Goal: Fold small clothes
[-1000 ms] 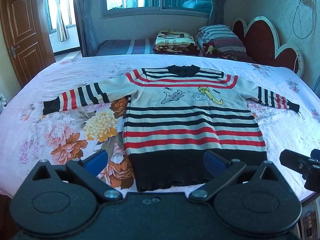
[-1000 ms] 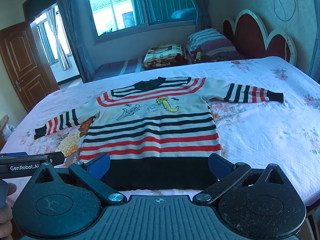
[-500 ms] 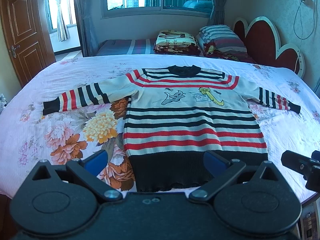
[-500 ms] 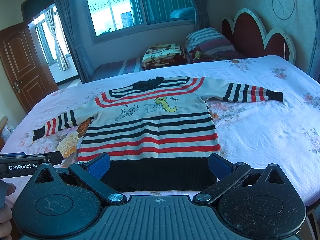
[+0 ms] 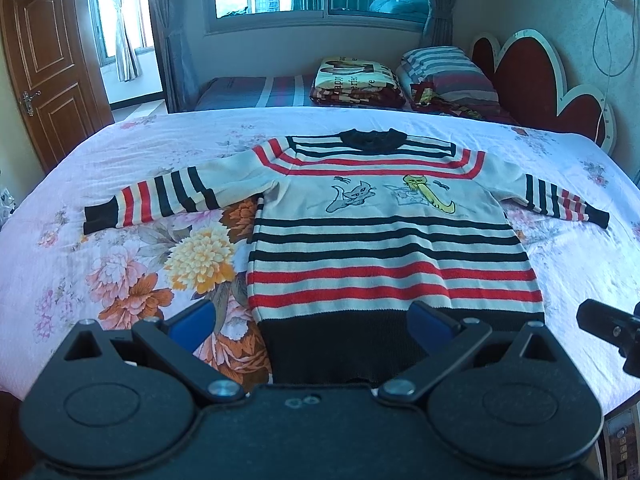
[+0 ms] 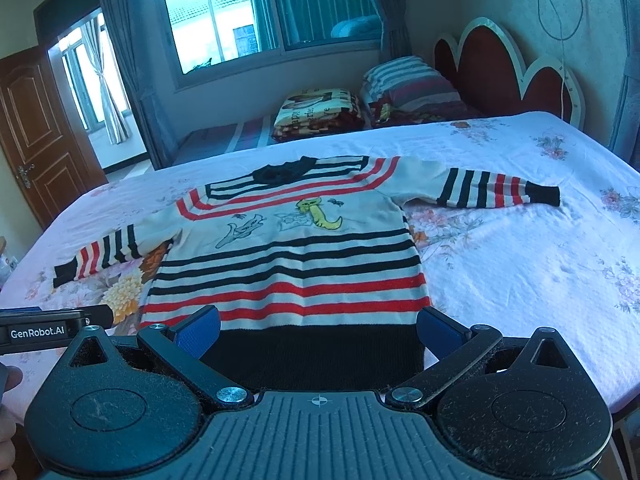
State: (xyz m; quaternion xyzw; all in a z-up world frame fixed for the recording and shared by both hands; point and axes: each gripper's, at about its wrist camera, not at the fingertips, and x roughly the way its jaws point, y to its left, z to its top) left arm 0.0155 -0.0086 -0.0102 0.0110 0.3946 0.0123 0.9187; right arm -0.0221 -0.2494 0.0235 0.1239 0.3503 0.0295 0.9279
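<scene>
A small striped sweater (image 5: 384, 248) lies flat, face up, on the bed, with both sleeves spread out and its black hem towards me. It also shows in the right wrist view (image 6: 288, 264). It has red and black stripes, a black collar and cat drawings on the chest. My left gripper (image 5: 312, 324) is open and empty, hovering just short of the hem. My right gripper (image 6: 318, 330) is open and empty, also just before the hem. Each gripper's body shows at the edge of the other's view.
The bed (image 5: 120, 248) has a pink floral sheet. Folded blankets and a striped pillow (image 5: 444, 76) lie on a second bed behind. A red scalloped headboard (image 5: 532, 80) stands at the right, a wooden door (image 5: 40, 68) at the left.
Both grippers have crept slightly forward towards the sweater's hem. The sweater has not moved.
</scene>
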